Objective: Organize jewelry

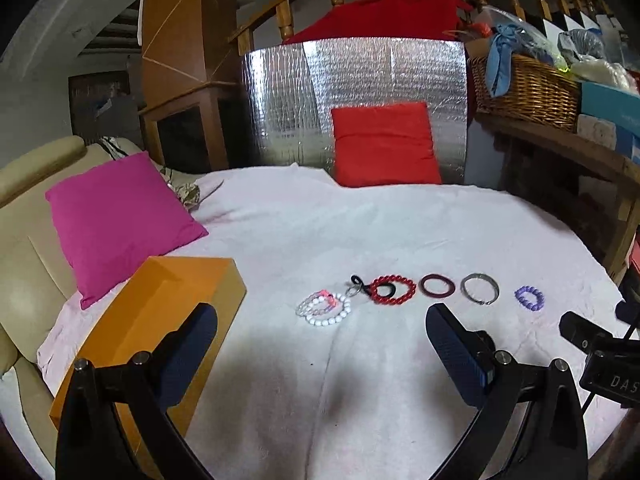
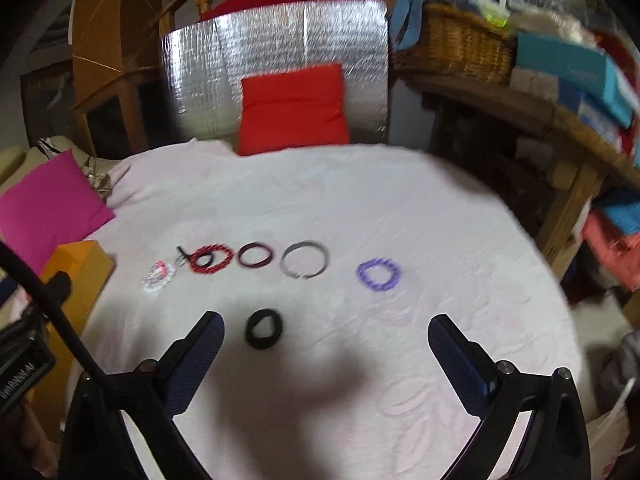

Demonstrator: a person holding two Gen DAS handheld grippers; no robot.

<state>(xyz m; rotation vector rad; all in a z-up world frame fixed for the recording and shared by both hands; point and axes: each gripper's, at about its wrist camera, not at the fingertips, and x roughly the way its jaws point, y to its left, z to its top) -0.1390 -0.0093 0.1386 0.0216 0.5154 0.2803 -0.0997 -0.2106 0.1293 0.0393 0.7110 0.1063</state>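
Observation:
A row of jewelry lies on the white cloth (image 1: 360,232): white and pink bead bracelets (image 1: 324,308), a black clip with a ring (image 1: 357,285), a red bead bracelet (image 1: 393,289), a dark maroon bangle (image 1: 437,286), a silver bangle (image 1: 480,289) and a purple bead bracelet (image 1: 529,298). The right wrist view shows the same row, with the purple bracelet (image 2: 379,274) and a black ring band (image 2: 264,329) lying nearer. My left gripper (image 1: 320,340) is open and empty, short of the row. My right gripper (image 2: 326,344) is open and empty, just behind the black band.
An orange box (image 1: 152,320) stands at the left of the cloth, under my left finger. A pink cushion (image 1: 120,216) and a red cushion (image 1: 384,144) lie at the far edges. A silver foil panel (image 1: 352,80) stands behind. A wicker basket (image 1: 528,88) sits on a wooden shelf at right.

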